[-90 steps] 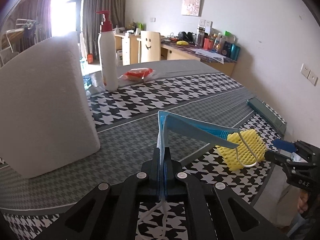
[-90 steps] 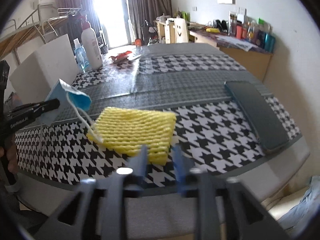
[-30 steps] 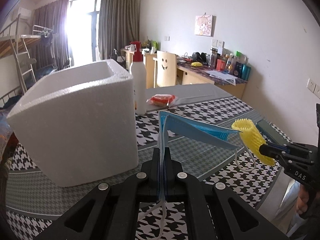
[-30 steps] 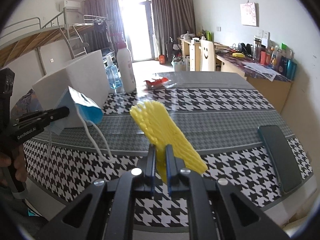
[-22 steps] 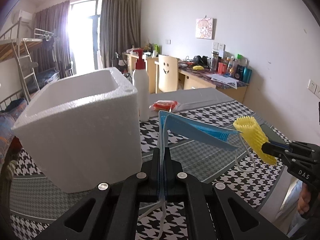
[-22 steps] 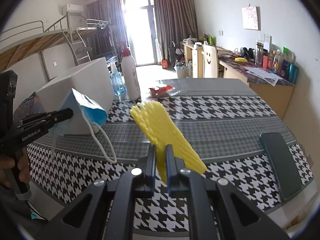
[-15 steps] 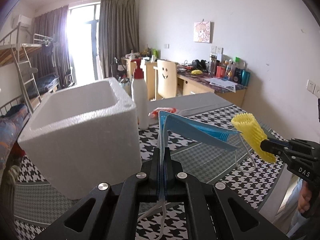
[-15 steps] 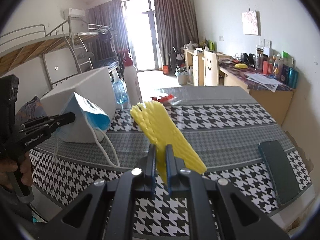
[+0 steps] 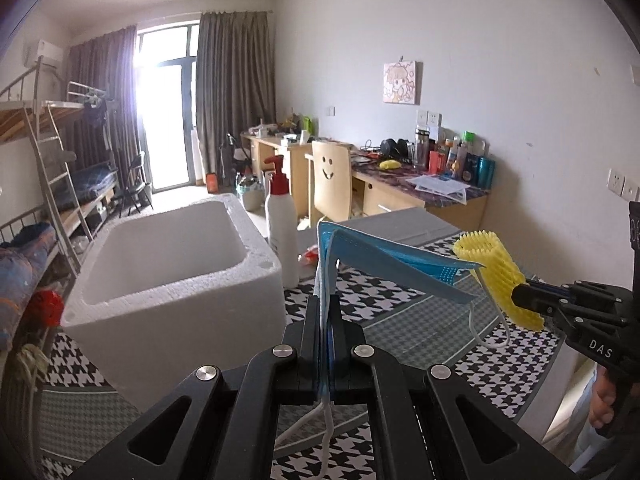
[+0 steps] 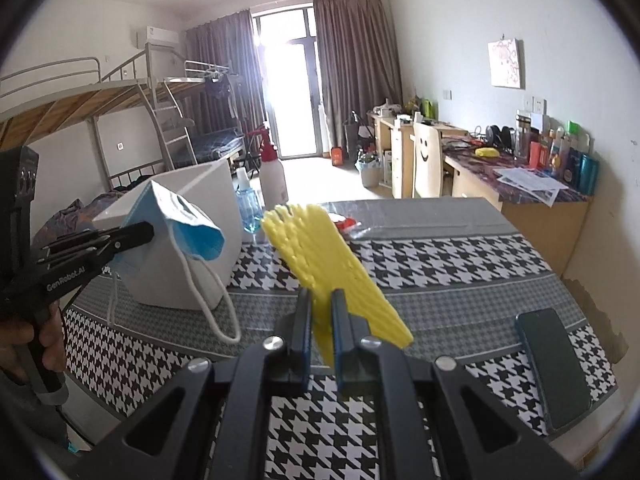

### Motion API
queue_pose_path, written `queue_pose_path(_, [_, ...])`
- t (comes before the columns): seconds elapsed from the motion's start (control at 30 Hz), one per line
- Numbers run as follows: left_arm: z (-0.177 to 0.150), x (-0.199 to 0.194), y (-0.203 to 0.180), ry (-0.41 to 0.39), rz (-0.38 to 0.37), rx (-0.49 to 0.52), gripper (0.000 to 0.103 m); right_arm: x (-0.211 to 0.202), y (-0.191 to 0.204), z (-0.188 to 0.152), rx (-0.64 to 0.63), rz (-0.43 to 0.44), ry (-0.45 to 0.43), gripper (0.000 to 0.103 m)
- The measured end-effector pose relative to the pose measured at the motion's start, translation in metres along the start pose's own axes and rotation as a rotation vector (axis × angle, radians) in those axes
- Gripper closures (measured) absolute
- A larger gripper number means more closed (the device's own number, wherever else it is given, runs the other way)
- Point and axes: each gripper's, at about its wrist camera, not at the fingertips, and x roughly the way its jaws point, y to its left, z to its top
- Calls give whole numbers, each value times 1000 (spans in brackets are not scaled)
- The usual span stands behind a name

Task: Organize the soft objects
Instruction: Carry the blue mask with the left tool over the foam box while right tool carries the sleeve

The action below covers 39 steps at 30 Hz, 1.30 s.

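My left gripper [image 9: 325, 312] is shut on a blue face mask [image 9: 384, 264], held in the air above the table; its white ear loops hang down. It also shows in the right wrist view [image 10: 176, 220] at the left. My right gripper [image 10: 320, 308] is shut on a yellow foam net sleeve [image 10: 328, 264], held up over the table; in the left wrist view the sleeve [image 9: 496, 276] is at the right. A white foam box [image 9: 168, 280], open on top and empty, stands on the table left of both grippers.
A white pump bottle with red top [image 9: 282, 232] stands behind the box. A clear blue bottle [image 10: 247, 208] stands beside it. A red packet [image 10: 347, 224] lies further back. A dark phone [image 10: 554, 360] lies at the table's right edge. The houndstooth tablecloth [image 10: 440, 264] covers the table.
Both grippers have risen well above the table with the mask and the yellow sleeve. The sleeve was lifted off the tablecloth. The box's open top has come into view.
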Motion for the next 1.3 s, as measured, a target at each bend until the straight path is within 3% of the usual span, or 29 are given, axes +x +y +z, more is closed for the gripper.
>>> queue_pose_path(0.3, [13,-14,4,-38,-13,9,101,-2,9,12,-17,21,-25,91])
queue_pose_path(1.3, [49,-36,37,-142,95,-23,101,8,38,61,-69,130,-113,91])
